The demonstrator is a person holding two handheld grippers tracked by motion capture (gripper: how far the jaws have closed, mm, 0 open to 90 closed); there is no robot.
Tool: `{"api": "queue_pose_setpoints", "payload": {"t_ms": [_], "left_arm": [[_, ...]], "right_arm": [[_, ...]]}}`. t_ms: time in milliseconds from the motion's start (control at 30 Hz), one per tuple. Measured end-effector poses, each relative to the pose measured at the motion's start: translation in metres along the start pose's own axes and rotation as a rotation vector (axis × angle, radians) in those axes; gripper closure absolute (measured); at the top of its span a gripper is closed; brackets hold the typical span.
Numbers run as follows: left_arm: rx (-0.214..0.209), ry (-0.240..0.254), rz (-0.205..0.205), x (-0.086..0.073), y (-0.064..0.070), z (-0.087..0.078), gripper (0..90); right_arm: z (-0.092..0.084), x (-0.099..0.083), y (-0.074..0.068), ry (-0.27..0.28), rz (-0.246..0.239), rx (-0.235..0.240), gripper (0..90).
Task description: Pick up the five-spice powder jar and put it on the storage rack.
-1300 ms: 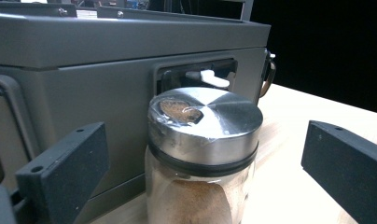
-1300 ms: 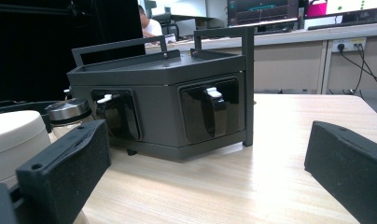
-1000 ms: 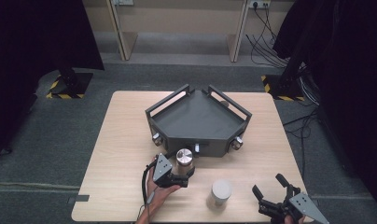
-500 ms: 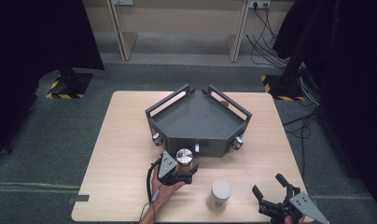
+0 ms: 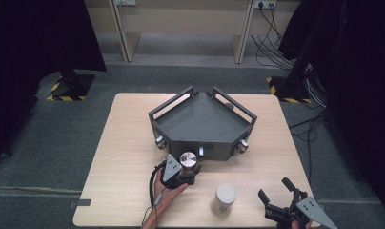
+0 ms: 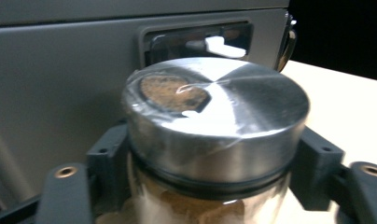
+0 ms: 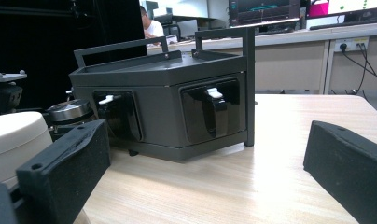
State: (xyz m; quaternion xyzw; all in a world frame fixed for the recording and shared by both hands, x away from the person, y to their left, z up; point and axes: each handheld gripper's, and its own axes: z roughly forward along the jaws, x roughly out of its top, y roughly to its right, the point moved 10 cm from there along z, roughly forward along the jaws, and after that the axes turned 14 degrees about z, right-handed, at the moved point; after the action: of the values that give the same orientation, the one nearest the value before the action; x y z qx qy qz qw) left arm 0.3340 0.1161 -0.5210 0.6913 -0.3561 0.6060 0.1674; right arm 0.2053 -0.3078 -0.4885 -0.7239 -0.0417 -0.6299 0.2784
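A glass jar with a silver lid (image 5: pixel 188 160) (image 6: pixel 214 116) holds brown powder, and my left gripper (image 5: pixel 187 172) (image 6: pixel 210 163) is shut on it just below the lid. The jar stands right in front of a dark grey angular box (image 5: pixel 200 124) (image 6: pixel 60 84), facing a recessed slot (image 6: pixel 200 44) in its front wall. A second jar with a white lid (image 5: pixel 225 196) (image 7: pixel 14 135) stands alone on the table near the front edge. My right gripper (image 5: pixel 275 189) (image 7: pixel 207 154) sits to that jar's right, open, with nothing between its jaws.
The box (image 7: pixel 168 102) has raised rails on top and latched recesses on its front faces. The wooden table (image 5: pixel 124 157) has bare surface at left and far right. Desks, cables and dark curtains lie beyond the table.
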Motion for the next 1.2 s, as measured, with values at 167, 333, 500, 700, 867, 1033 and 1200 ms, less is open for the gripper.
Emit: {"api": "queue_pose_setpoints", "payload": {"t_ms": [167, 333, 500, 700, 867, 1033, 1200], "left_arm": [[0.000, 0.001, 0.002, 0.000, 0.000, 0.000, 30.2], [-0.005, 0.006, 0.004, -0.001, -0.001, -0.001, 30.5], [-0.012, -0.003, -0.001, 0.001, -0.001, -0.002, 30.6], [-0.013, 0.009, -0.028, 0.002, -0.002, -0.008, 30.6], [-0.023, 0.012, -0.022, 0.013, -0.003, -0.015, 30.6], [-0.032, 0.029, -0.026, 0.025, -0.005, -0.023, 30.6], [-0.029, 0.036, -0.024, 0.033, -0.007, -0.029, 30.6]], "right_arm": [[0.000, 0.000, 0.000, 0.000, -0.002, -0.001, 0.9], [0.000, 0.000, 0.000, 0.000, -0.003, -0.001, 0.8], [0.000, 0.000, 0.000, 0.000, -0.003, 0.000, 0.8], [0.000, 0.000, 0.000, -0.003, -0.005, 0.002, 0.8], [0.000, 0.000, -0.001, -0.003, -0.005, 0.002, 0.8], [0.000, 0.000, -0.001, -0.003, -0.006, 0.003, 0.8], [0.000, 0.000, 0.000, -0.003, -0.006, 0.002, 0.8]]}}
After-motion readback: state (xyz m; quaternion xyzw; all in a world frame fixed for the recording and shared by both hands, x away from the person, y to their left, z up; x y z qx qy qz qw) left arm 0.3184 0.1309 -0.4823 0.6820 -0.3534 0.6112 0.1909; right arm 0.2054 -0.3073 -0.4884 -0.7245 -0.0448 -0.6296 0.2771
